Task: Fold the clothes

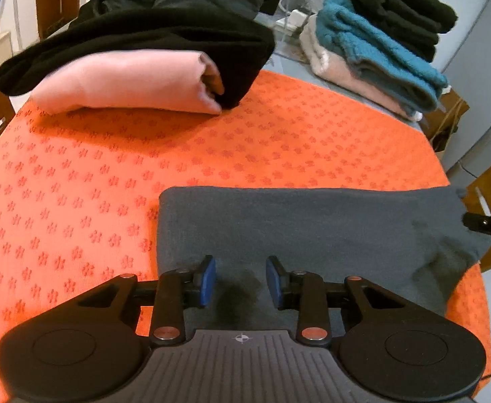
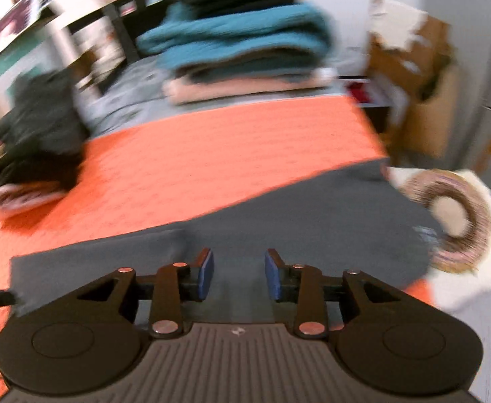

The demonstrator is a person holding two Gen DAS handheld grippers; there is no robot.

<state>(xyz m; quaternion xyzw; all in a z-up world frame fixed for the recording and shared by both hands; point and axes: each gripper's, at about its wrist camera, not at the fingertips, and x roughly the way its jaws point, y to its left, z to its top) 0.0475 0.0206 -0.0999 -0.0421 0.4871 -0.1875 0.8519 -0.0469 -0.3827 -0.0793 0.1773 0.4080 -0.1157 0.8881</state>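
The grey garment [image 1: 312, 228] lies flat on the orange cloth [image 1: 77, 201] that covers the table, folded into a long band at the near edge, nearer than the pink and black bundle [image 1: 128, 77] and well apart from the stack of folded clothes [image 1: 379, 40] beyond it. It looks like thin knit: light, limp and not slippery against the textured cloth, so I would expect it to sag and crease wherever it is lifted from one point only. The sensible holds are at its two short ends or corners, both layers pinched together, so the fold stays square when it is turned over.

The left gripper [image 1: 241, 282] tilts steeply down over the left part of the garment, its blue pads [image 1: 208, 282] apart with nothing between them, hovering just above the fabric. The right gripper [image 2: 239, 275] is angled down over the right part of the same garment, its view blurred; its jaws also stand apart and empty. Its tip [image 1: 487, 223] shows at the garment's right end in the left wrist view
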